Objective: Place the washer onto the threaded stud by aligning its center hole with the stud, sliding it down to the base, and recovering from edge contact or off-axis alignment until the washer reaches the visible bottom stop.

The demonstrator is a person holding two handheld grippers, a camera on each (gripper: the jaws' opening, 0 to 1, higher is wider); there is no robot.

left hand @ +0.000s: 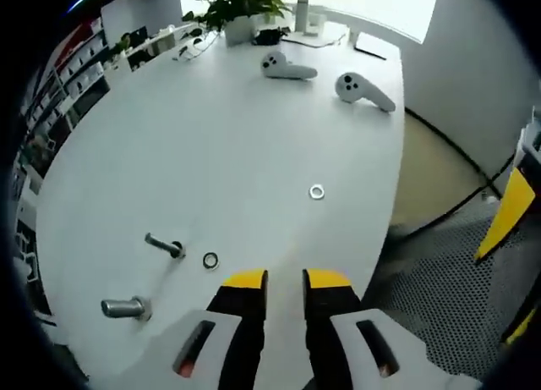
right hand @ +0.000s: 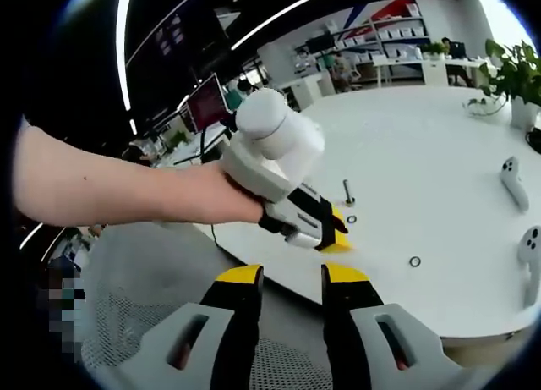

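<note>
At the near edge of the left gripper view, the left gripper is seen with its yellow-tipped jaws parted by a narrow gap and nothing between them, held over the white table. Just beyond the jaw tips, a small washer is seen lying flat on the table, close beside a threaded stud that lies on its side. A thicker metal cylinder is seen lying nearer the table edge, apart from the stud. A second washer is seen flat on the table further out, well apart from the first. Beyond that, 2 white controllers are seen, and at the far edge a potted plant is seen.

Low in the right gripper view, the right gripper is seen with its jaws likewise parted and empty, held off the table edge above a mesh floor. Beyond it, the left gripper is seen held in a hand over the table.
</note>
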